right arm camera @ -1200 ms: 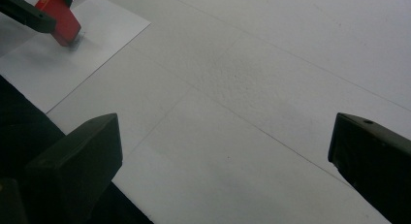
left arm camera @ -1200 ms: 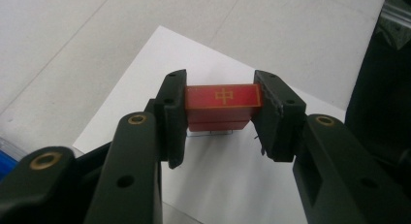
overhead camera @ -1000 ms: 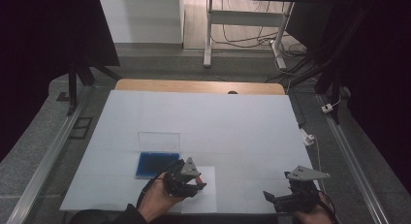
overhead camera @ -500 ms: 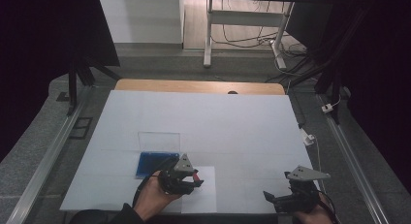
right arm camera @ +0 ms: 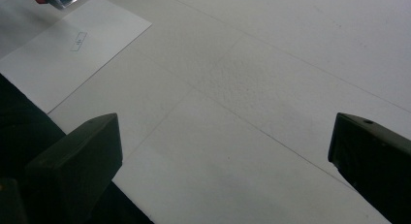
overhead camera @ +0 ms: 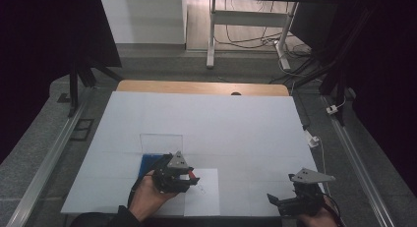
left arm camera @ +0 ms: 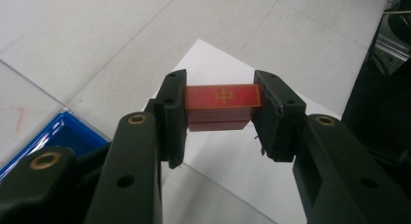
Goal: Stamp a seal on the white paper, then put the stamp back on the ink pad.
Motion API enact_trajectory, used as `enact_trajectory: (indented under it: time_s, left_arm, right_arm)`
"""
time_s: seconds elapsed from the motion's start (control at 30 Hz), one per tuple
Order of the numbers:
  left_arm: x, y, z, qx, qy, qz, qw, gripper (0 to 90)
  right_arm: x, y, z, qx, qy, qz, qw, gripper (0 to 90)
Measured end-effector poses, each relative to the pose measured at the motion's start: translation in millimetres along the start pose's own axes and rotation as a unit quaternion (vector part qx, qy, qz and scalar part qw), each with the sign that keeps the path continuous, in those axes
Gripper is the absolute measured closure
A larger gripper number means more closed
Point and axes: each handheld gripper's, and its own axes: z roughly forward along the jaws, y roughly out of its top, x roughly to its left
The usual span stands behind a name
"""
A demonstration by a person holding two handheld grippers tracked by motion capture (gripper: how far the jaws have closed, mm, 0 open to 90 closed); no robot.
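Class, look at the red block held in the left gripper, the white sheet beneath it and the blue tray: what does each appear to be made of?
Red block: probably painted wood or plastic, given its smooth red faces, crisp edges and gold printed character.
White sheet: paper, thin, flat and matt, with sharp corners.
Blue tray: likely plastic, glossy with bright highlights along its rim.

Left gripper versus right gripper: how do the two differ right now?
The left gripper is shut on a red block with a gold mark; the right gripper holds nothing, its jaws wide apart. The left gripper hangs over the white sheet beside the blue tray; the right gripper sits at the table's near right corner. Both are black, two-jawed and hand-held.
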Motion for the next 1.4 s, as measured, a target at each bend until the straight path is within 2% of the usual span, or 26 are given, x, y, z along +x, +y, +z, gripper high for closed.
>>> enact_trajectory:
  time_s: [0.37, 0.8, 1.17, 1.4]
  left_arm:
    - [9.7, -3.0, -9.0, 0.0, 0.013, -0.01, 0.9999, 58.1]
    - [25.6, -8.8, -21.3, -0.01, 0.029, -0.034, 0.9989, 58.1]
    - [42.4, -16.4, -33.0, -0.018, 0.046, -0.062, 0.9968, 58.1]
    - [51.3, -21.2, -36.0, -0.014, 0.056, -0.074, 0.9956, 58.1]
  right_arm:
    - [-0.2, 0.0, -0.2, 0.001, 0.0, -0.001, 1.0, 0.0]
    - [-0.1, 0.0, -0.3, 0.0, 0.0, 0.0, 1.0, 0.0]
    - [-0.7, -0.4, -1.0, -0.003, 0.001, 0.002, 1.0, 0.0]
    - [-0.3, 0.2, -0.4, -0.002, 0.001, 0.002, 1.0, 0.0]
